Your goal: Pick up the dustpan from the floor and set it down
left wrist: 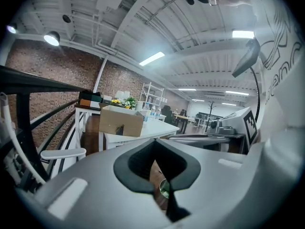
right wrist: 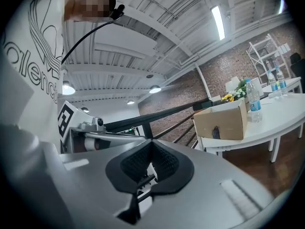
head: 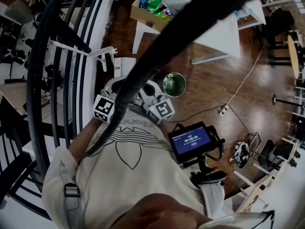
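Note:
I cannot make out a dustpan for certain in any view. Both grippers are held side by side close to the person's chest, pointing nearly level. The left gripper (head: 113, 86) (left wrist: 167, 194) is shut, its dark pads meeting with nothing between them. The right gripper (head: 151, 89) (right wrist: 136, 197) also looks shut and empty. Each gripper view shows the other gripper's marker cube (left wrist: 249, 123) (right wrist: 64, 118) beside it. A small metal bucket (head: 174, 85) with green inside stands on the wooden floor just ahead of the jaws. It also shows through the left pads' gap as the bucket's rim (left wrist: 164, 189).
A black stair railing (head: 62, 80) runs along the left, with a white flat-ended arm (head: 102, 52) sticking out of it. A white table (head: 214, 32) carries a cardboard box (head: 150, 6) of items. A cable and power strip (head: 223, 109) lie on the floor. A screen unit (head: 193, 140) hangs at the person's waist.

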Motion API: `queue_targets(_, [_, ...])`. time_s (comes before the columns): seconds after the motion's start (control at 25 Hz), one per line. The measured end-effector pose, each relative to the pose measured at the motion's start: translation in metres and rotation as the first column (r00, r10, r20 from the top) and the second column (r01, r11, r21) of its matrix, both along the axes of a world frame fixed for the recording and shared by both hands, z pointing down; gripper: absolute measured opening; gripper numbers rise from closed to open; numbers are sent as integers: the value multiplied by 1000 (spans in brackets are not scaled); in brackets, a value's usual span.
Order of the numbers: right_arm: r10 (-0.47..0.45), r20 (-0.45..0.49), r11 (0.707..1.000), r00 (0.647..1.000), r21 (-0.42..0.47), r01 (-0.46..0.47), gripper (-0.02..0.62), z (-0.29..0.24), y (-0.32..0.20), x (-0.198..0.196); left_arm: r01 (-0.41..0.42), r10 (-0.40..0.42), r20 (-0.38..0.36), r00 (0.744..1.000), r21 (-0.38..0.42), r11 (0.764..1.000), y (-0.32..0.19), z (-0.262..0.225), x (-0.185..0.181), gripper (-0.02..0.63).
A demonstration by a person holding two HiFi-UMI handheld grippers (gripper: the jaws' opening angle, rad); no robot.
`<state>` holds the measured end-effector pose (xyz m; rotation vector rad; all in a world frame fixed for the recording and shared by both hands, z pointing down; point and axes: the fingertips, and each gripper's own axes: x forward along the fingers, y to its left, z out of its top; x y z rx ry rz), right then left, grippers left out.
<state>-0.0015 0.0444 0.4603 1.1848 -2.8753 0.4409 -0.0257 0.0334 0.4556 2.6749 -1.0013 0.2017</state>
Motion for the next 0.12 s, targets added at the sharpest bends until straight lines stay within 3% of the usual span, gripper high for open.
queue_targets(0.12, [-1,-6,1000,1000,15,1,0,-3,-1,1,3,-3,1,1000,10,1000,1,-3,0,20])
